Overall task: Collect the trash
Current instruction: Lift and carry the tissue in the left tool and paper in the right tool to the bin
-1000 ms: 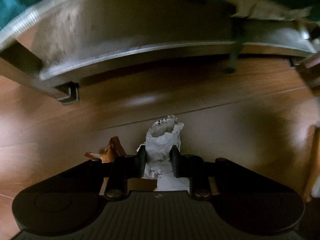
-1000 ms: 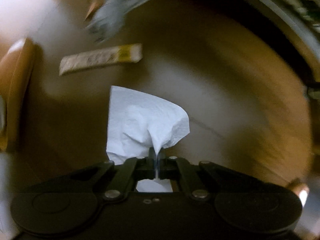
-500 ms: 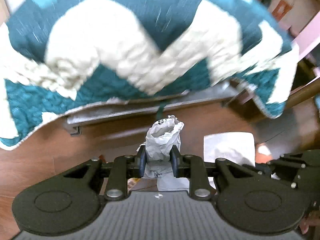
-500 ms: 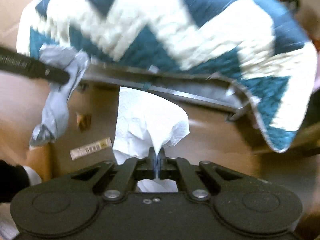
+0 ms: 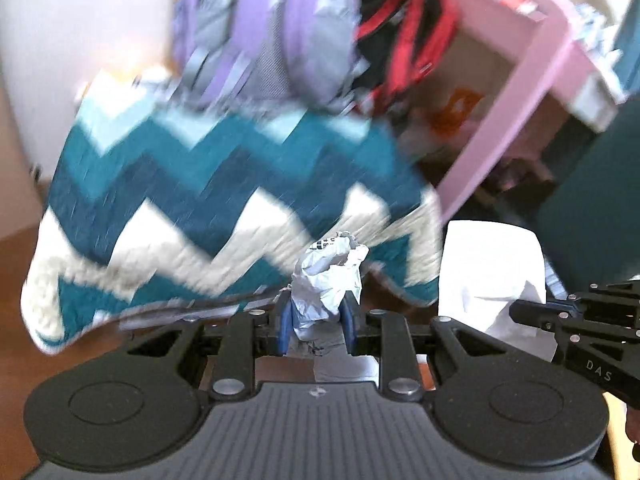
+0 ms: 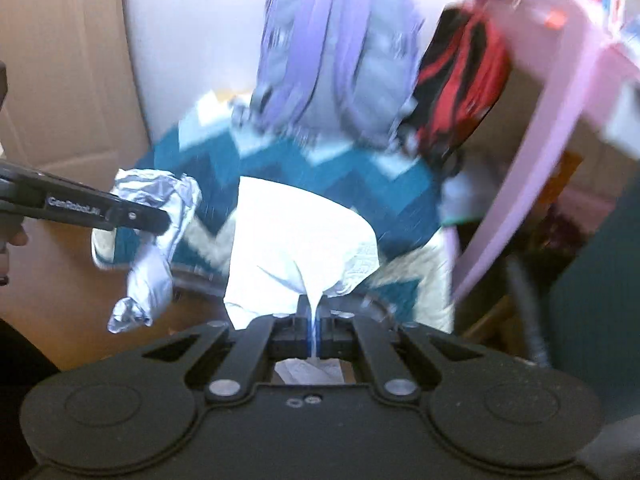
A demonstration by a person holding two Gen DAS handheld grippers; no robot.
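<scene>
two pieces of trash are in the air, one per tool, and nothing carries them but the grips. the left gripper (image 5: 316, 322) has its jaws pressed onto a crumpled silvery wrapper (image 5: 329, 280), which stands up out of the pads; seen from the right wrist view its long axis runs steeply downward, with a twisted tail hanging loose below the jaws. the right gripper (image 6: 314, 326) has its jaws pressed fully together on a thin pinch of a white paper napkin (image 6: 296, 248), whose body fans up and away from the fingertips, with a short end tucked back under the tool.

the napkin looks the likelier loss: it is held by one narrow fold, so a quick swing could tear it or slide it free. the wrapper looks springy and slick, and could creep out if the squeeze eases. both hang above and in front of the teal-and-white zigzag quilt (image 5: 192, 200), so anything dropped could land in its folds. no bin shows in either view.
</scene>
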